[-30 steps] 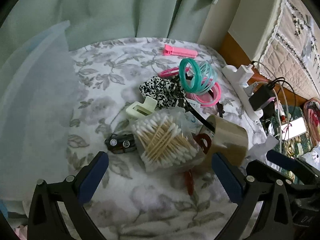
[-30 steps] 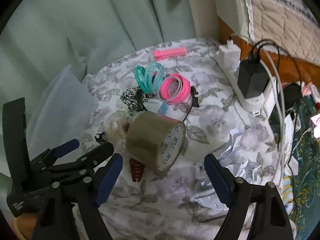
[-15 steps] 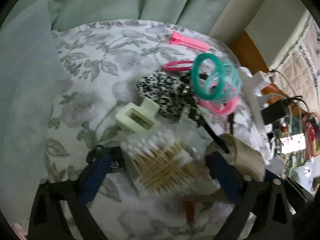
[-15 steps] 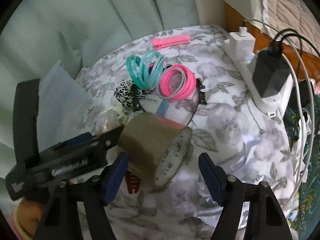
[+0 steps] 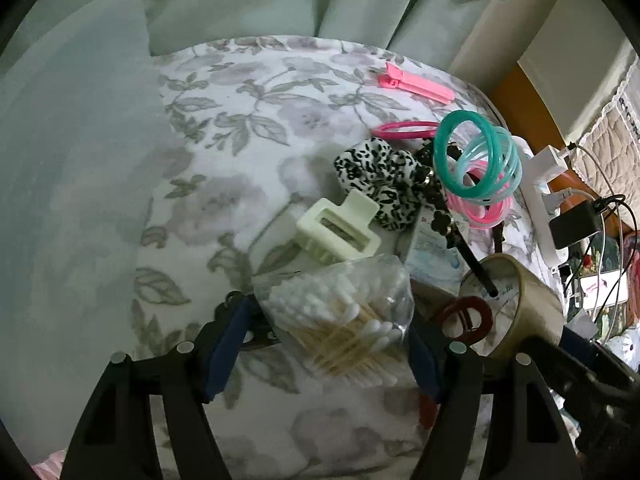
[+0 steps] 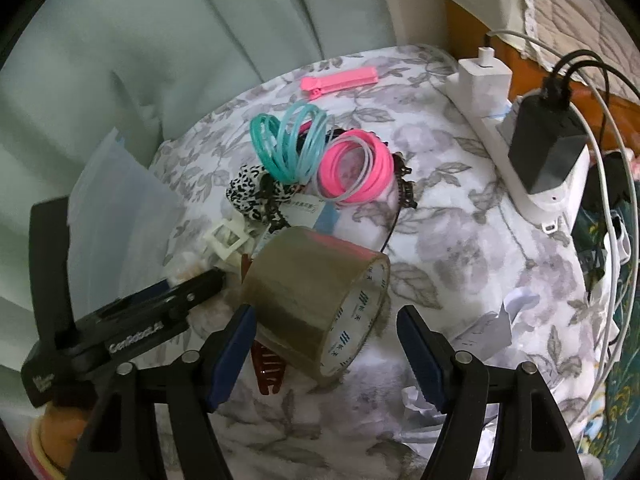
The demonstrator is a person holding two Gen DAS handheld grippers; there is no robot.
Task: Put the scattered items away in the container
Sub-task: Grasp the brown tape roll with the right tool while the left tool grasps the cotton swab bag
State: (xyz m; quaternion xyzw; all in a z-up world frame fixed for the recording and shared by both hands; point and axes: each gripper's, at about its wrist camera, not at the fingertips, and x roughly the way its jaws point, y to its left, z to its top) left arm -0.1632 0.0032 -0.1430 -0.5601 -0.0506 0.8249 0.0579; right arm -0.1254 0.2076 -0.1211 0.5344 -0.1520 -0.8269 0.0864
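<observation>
A clear bag of cotton swabs point(image 5: 340, 320) lies on the floral cloth point(image 5: 248, 128). My left gripper point(image 5: 330, 312) points down over it with the jaws closing. The bag sits between the blue pads point(image 5: 228, 344), which reach its edges without visibly squeezing it. A brown tape roll point(image 6: 316, 300) lies on its side between the fingers of my right gripper point(image 6: 325, 310). Its left pad point(image 6: 236, 340) is against the roll and its right pad stands a little apart. The translucent container point(image 5: 72, 160) stands at the left.
Behind lie a cream hair claw point(image 5: 336, 232), a leopard scrunchie point(image 5: 380, 176), teal bangles point(image 5: 476, 160), pink bangles point(image 6: 356, 172) and a pink clip point(image 5: 416, 84). A dark red claw clip point(image 6: 268, 372) lies by the tape. A power strip point(image 6: 480, 76) with a black charger point(image 6: 548, 152) and cables lines the right edge.
My left gripper came down and forward over the swab bag and its jaws narrowed around it. The right gripper drew closer to the tape roll and narrowed slightly.
</observation>
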